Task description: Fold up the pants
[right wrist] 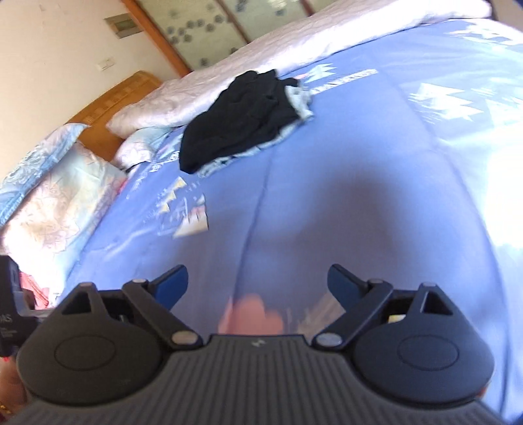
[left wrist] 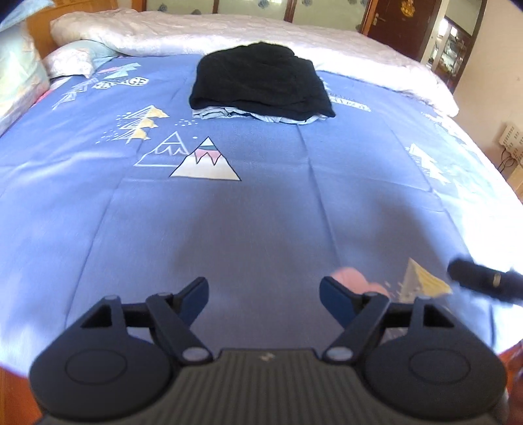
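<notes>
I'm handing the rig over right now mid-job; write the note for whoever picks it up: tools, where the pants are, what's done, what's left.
Left tool: open, nothing between its fingers, over bare blue bedsheet near the front of the bed.
Right tool: open, empty, also over bare sheet.
Black pants: lying folded on top of a stack of light garments toward the far side of the bed, in front of the white quilt. Neither tool touches them.
Done: the black pants look folded and placed on the stack.
Left: no unfolded pants show in either view; check outside the frames for another pair before continuing.
</notes>
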